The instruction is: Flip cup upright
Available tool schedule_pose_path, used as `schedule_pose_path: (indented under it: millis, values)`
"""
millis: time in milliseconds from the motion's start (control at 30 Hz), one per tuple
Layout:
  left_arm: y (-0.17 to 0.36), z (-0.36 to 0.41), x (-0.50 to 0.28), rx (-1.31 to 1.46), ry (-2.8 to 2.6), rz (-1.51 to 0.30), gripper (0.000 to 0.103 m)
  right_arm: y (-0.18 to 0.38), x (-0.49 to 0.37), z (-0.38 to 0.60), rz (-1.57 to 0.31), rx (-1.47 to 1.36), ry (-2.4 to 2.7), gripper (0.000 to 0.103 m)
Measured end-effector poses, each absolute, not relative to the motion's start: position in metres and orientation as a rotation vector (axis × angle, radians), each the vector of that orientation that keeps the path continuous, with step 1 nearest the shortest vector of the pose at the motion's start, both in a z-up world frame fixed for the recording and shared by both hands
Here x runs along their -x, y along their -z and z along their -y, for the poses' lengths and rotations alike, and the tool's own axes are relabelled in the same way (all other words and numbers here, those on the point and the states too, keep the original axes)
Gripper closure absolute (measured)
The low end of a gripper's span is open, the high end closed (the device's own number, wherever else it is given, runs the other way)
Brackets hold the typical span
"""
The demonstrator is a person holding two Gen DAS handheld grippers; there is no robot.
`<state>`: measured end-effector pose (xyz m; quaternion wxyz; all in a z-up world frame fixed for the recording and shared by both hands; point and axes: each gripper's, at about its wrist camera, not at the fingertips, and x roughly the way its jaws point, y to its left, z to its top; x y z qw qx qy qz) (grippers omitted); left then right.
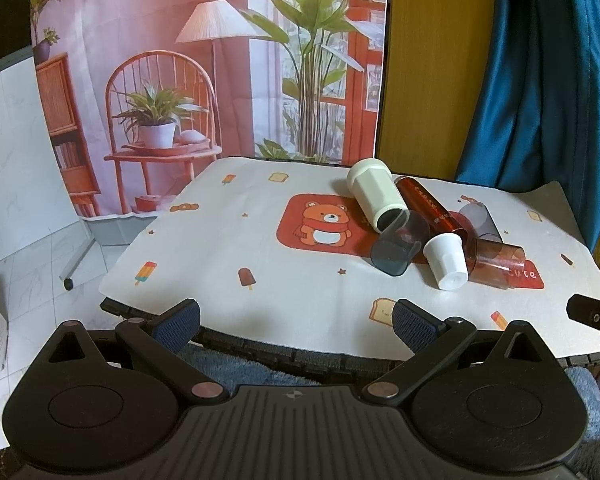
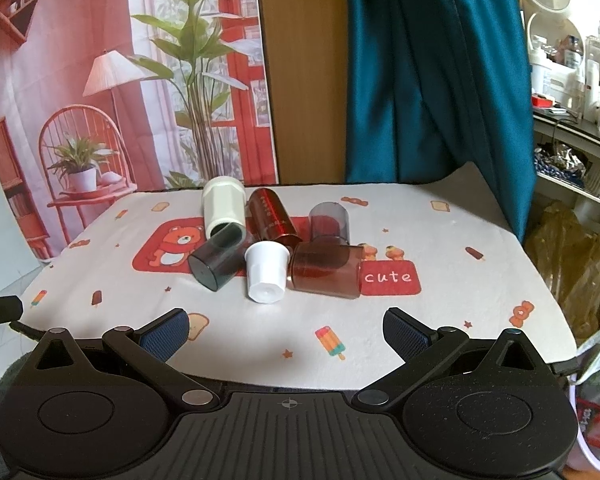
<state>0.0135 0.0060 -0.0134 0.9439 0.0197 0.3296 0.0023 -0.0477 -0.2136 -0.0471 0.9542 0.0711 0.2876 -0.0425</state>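
Observation:
Several cups lie in a cluster on the table. A small white cup (image 2: 265,274) lies tipped with its base toward me; it also shows in the left wrist view (image 1: 447,263). A dark grey translucent cup (image 2: 219,257) (image 1: 398,245) lies on its side left of it. A brown translucent cup (image 2: 326,269) (image 1: 496,262) lies on its side to the right. A pale green cup (image 2: 223,206) (image 1: 376,192), a red-brown cup (image 2: 272,216) (image 1: 430,208) and a purple-grey cup (image 2: 329,222) (image 1: 480,220) lie behind. My left gripper (image 1: 296,322) and right gripper (image 2: 286,334) are open and empty at the near table edge.
The table wears a white cloth (image 2: 460,300) with a bear print and a red "cute" patch (image 2: 388,278). A printed backdrop (image 1: 180,80) and a teal curtain (image 2: 428,80) hang behind. A cluttered shelf (image 2: 572,92) and bags (image 2: 580,264) stand at the right.

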Motion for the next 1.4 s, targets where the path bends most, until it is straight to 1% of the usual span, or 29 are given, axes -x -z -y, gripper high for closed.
schedule_pose_path:
  millis: [100,300,400,567,733,967,1000,1067,1100,1167,1300,1400]
  values:
    - [0.013,-0.006,-0.019,-0.053,0.018,-0.671,0.0,0.046,0.045,0.218,-0.568,-0.166,0.059,0.0]
    - [0.01,0.008,-0.04,-0.158,0.093,-0.576,0.0,0.047,0.029,0.236,-0.486,-0.204,0.067,0.0]
    - [0.016,0.013,-0.063,-0.149,0.14,-0.583,0.0,0.049,0.013,0.245,-0.452,-0.197,0.088,0.0]
    - [0.036,0.024,-0.107,-0.152,0.143,-0.633,0.0,0.057,-0.019,0.254,-0.458,-0.195,0.079,0.0]
    - [0.058,0.035,-0.145,-0.159,0.155,-0.678,0.0,0.072,-0.055,0.258,-0.526,-0.195,0.105,0.0]
    - [0.082,0.052,-0.189,-0.123,0.196,-0.71,0.001,0.111,-0.076,0.258,-0.577,-0.218,0.124,0.0]
    - [0.085,0.055,-0.195,-0.126,0.201,-0.715,0.001,0.115,-0.079,0.258,-0.588,-0.216,0.124,0.0]
    - [0.092,0.063,-0.208,-0.132,0.216,-0.731,0.007,0.124,-0.082,0.26,-0.607,-0.225,0.122,0.0]
    - [0.095,0.068,-0.214,-0.131,0.236,-0.743,0.012,0.127,-0.083,0.263,-0.614,-0.237,0.12,0.0]
    - [0.1,0.075,-0.224,-0.123,0.268,-0.764,0.013,0.132,-0.085,0.267,-0.623,-0.259,0.121,0.0]
    - [0.11,0.087,-0.24,-0.112,0.343,-0.748,0.013,0.139,-0.088,0.278,-0.63,-0.293,0.131,0.0]
    - [0.12,0.095,-0.253,-0.126,0.37,-0.777,0.013,0.142,-0.09,0.284,-0.634,-0.319,0.136,0.0]
